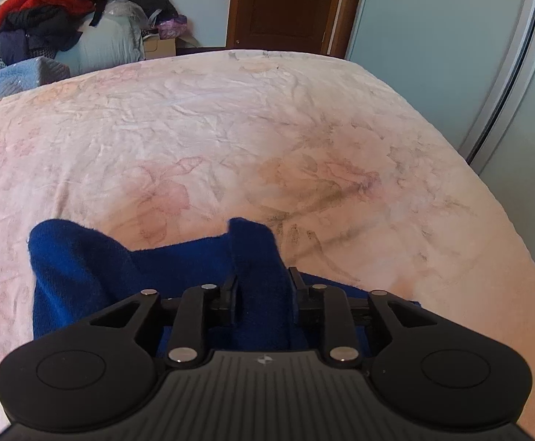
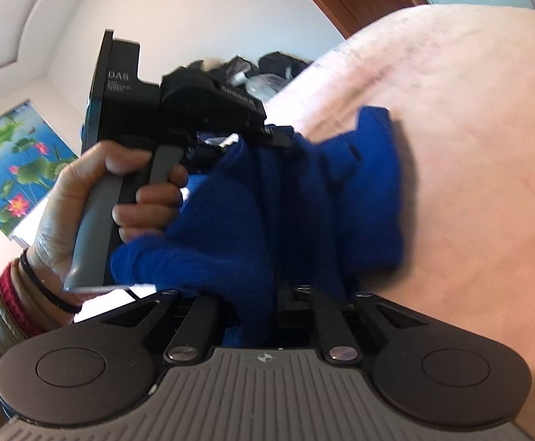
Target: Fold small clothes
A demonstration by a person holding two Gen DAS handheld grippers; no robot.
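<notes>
1. Nearest the lens in the left wrist view: the black two-finger left gripper [image 1: 261, 286]. A ridge of the deep-blue fleecy garment [image 1: 127, 275] stands between its jaws. The left pad [image 1: 230, 294] lies against the cloth and the right one meets it too, so I read this as a pinch on a thick fold, jaws parted only by the fabric.
2. The right wrist view shows the black right gripper [image 2: 267, 305] with a bunch of the same blue cloth filling the slot between its jaws. The fingertips are buried, so contact is judged rather than plainly seen; it looks pinched.
3. The garment sits at the near edge of the bed, partly draped on the pale pink floral bedsheet [image 1: 230, 128], partly lifted between the two grippers. One corner flares out over the sheet in the right view.
4. The person's left hand [image 2: 94, 198] wraps the grey handle of the left tool, close beside the cloth.
5. Farther off: a heap of red and dark clothes [image 1: 47, 7], a brown wooden door [image 1: 285, 3] and a lotus-flower wall picture [image 2: 14, 169].
6. Risks, as I judge them:
   - Thick fleece in loosely set jaws may slide out, dropping one side and skewing the fold.
   - Bunched cloth between the grippers could fold in a wrinkle.
   - The right view is blurred, so placement there is uncertain.
</notes>
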